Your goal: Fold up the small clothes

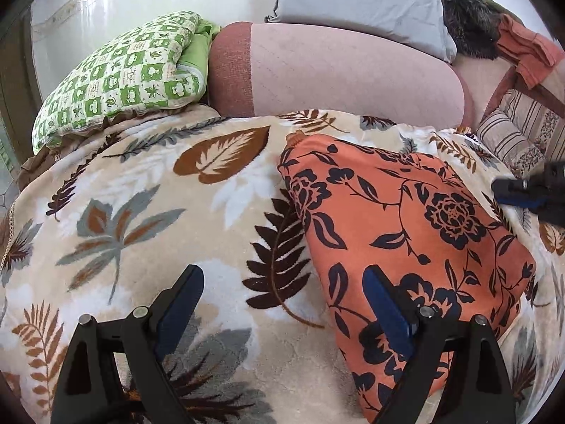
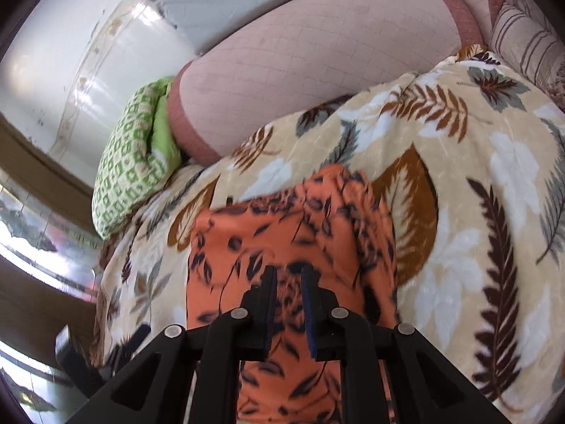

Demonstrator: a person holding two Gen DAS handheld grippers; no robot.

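An orange garment with a dark floral print (image 1: 406, 233) lies on the leaf-patterned blanket (image 1: 148, 212), folded into a compact shape. My left gripper (image 1: 282, 282) is open and empty, low over the blanket, its right finger beside the garment's left edge. My right gripper (image 2: 289, 282) has its jaws nearly closed on a fold of the garment (image 2: 282, 233), which is blurred and drapes between and under the fingers. The right gripper also shows at the right edge of the left wrist view (image 1: 529, 194).
A green checked pillow (image 1: 123, 74) lies at the blanket's far left. A pink quilted bolster (image 1: 335, 74) and a grey pillow (image 1: 356, 0) lie behind. A striped cushion (image 1: 512, 134) sits at the far right. A white wall is behind.
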